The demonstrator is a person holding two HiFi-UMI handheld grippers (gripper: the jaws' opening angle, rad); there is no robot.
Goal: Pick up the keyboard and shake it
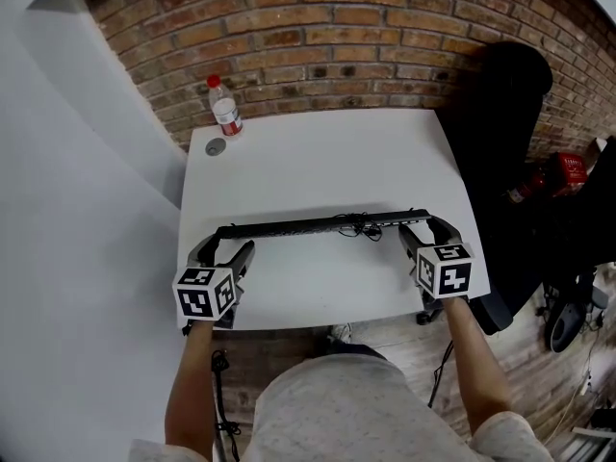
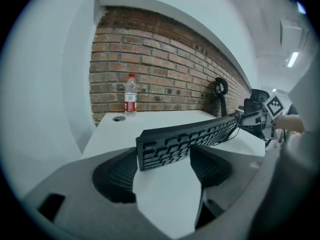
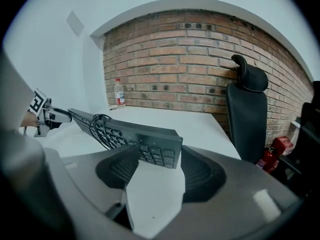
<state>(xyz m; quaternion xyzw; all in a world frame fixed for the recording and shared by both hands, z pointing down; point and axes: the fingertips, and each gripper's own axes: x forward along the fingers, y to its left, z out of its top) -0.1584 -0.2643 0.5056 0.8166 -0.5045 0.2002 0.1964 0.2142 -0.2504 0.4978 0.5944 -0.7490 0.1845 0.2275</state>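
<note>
A long black keyboard [image 1: 308, 226] hangs above the white table [image 1: 327, 162], seen edge-on in the head view, with its coiled cable [image 1: 356, 227] bunched on it. My left gripper [image 1: 226, 246] is shut on its left end. My right gripper [image 1: 423, 231] is shut on its right end. In the left gripper view the keyboard [image 2: 190, 136] runs away to the right from between the ribbed pads [image 2: 117, 171], keys toward the camera. In the right gripper view its numpad end [image 3: 150, 144] sits between the pads [image 3: 197, 171], and the cable [image 3: 97, 121] lies on the keys.
A plastic water bottle [image 1: 225, 109] with a red cap stands at the table's far left corner beside a round cable hole [image 1: 215, 147]. A brick wall runs behind. A black chair [image 1: 500, 133] stands at the table's right, with a red extinguisher [image 1: 568, 169] beyond it.
</note>
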